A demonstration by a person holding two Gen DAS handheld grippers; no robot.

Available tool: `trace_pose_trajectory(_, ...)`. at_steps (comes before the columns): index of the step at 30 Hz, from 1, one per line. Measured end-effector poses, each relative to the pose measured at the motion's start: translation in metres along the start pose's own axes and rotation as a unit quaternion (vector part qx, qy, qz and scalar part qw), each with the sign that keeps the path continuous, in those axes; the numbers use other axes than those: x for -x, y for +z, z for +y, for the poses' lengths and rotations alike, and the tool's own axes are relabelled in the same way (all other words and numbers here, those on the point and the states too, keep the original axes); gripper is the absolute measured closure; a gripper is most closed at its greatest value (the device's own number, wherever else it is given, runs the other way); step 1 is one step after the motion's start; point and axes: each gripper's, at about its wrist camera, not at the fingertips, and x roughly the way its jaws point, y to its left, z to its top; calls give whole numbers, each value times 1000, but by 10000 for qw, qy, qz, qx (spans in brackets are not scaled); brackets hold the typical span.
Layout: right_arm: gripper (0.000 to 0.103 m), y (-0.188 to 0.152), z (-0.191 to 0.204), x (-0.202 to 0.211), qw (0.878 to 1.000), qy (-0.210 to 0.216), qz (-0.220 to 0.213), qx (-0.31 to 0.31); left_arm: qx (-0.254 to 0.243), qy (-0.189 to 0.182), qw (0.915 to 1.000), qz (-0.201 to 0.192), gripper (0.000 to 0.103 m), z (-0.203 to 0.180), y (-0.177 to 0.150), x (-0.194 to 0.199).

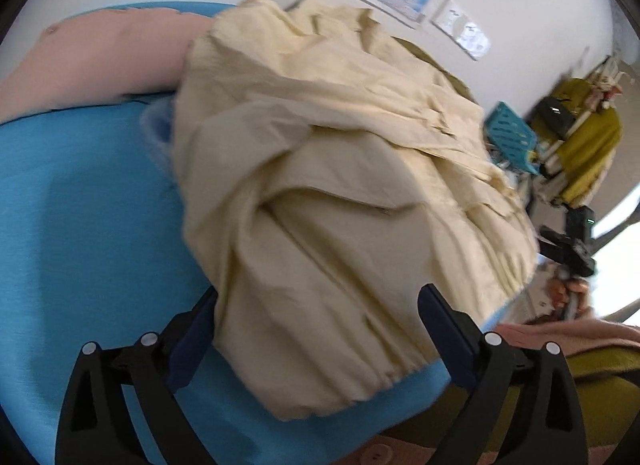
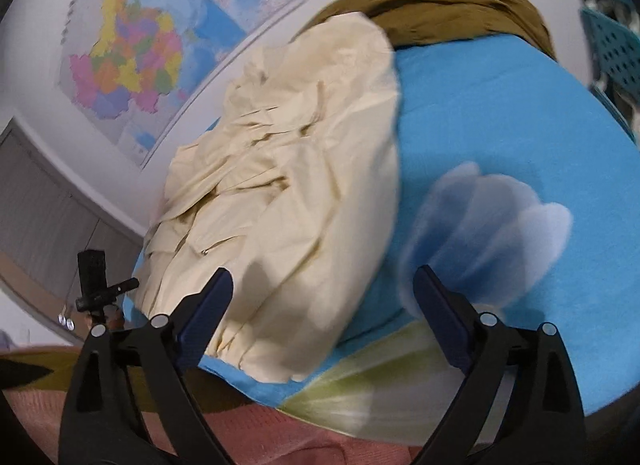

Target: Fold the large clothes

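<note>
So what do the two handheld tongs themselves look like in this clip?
Both match: the left tongs and right tongs have black, ribbed plastic arms with round silver pivot pins and dark blue finger pads. No cables or markings show. A salmon-pink knit sleeve appears alongside.

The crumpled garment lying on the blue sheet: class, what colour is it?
Pale cream-yellow, plain, no print. The crumpled garment shows best in the left wrist view.

A crumpled garment [image 1: 332, 193] lies on the bedsheet [image 1: 88, 201], with a pillow [image 1: 100, 53] at its far left, another cloth [image 2: 448, 5] behind it, and a wall map [image 2: 128, 49] beyond.
</note>
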Motion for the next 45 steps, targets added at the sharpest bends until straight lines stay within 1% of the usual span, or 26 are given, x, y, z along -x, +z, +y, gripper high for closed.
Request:
trace_pose_trajectory(1,11,-1,3,-3,10000,57,31,73,9,-265,9996,0,10,0,0,-1)
trace_pose_trajectory(2,11,-1,8,-9,9995,236,104,169,21,-455,9990,-18,7,0,1,-5)
trace_pose_trajectory(3,11,-1,11,-13,9990,357,141,241,25,-512,9987,-56,7,0,2,-6)
trace_pose_trajectory(5,12,0,18,-22,9981,445,206,374,138,-589,9981,-70,7,2,8,-10)
trace_pose_trajectory(6,16,1,20,-24,9975,562,228,374,225,-633,9977,-66,7,3,12,-12)
trace_pose_trajectory(7,23,1,20,-26,9969,660,254,358,268,-650,9975,-75,7,3,13,-14)
trace_pose_trajectory(8,29,0,21,-29,9954,835,321,338,299,-643,9974,-93,10,3,14,-15)
trace_pose_trajectory(9,39,-1,22,-32,9944,936,374,304,322,-560,9978,-120,12,1,13,-15)
trace_pose_trajectory(11,52,-4,24,-34,9947,888,381,352,306,-298,9990,-157,28,-2,12,-13)
trace_pose_trajectory(12,56,-4,23,-34,9946,922,371,293,369,-118,9991,-192,33,-2,10,-11)
trace_pose_trajectory(14,75,-6,17,-34,9932,1122,319,-1,590,107,9980,-219,55,0,10,-9)
trace_pose_trajectory(15,77,-5,15,-33,9926,1175,289,-79,701,182,9972,-205,58,0,10,-8)
trace_pose_trajectory(16,81,-5,17,-32,9923,1208,259,-103,763,211,9967,-203,65,1,10,-7)
trace_pose_trajectory(17,82,-5,21,-30,9920,1242,208,-74,815,226,9962,-216,70,2,9,-4)
trace_pose_trajectory(18,83,-3,25,-26,9913,1305,130,-66,867,192,9957,-262,73,2,10,0)
trace_pose_trajectory(19,84,-1,31,-19,9899,1420,13,-44,910,125,9953,-313,77,1,12,4)
trace_pose_trajectory(20,85,1,34,-15,9892,1466,-63,7,978,26,9945,-380,79,1,13,11)
trace_pose_trajectory(24,87,8,61,13,9862,1573,-405,332,1162,-363,9907,-609,82,2,17,35)
trace_pose_trajectory(28,88,10,85,41,9822,1667,-642,577,1224,-589,9880,-731,83,-1,15,64)
trace_pose_trajectory(31,88,8,92,64,9761,1905,-873,575,1232,-657,9869,-802,83,-5,11,83)
trace_pose_trajectory(32,88,8,93,67,9749,1953,-919,549,1252,-692,9862,-831,84,-6,9,88)
trace_pose_trajectory(34,88,12,96,71,9758,1862,-1002,557,1330,-794,9845,-818,84,-6,10,93)
trace_pose_trajectory(38,88,32,89,68,9767,1854,-1041,306,1281,-813,9848,-840,84,-10,24,92)
trace_pose_trajectory(40,88,42,87,66,9761,1873,-1075,223,1392,-794,9841,-766,84,-6,38,91)
trace_pose_trajectory(43,87,65,86,60,9755,1861,-1171,103,1449,-741,9833,-814,84,-5,61,93)
trace_pose_trajectory(45,87,77,85,56,9748,1882,-1193,74,1350,-680,9848,-856,84,-6,74,96)
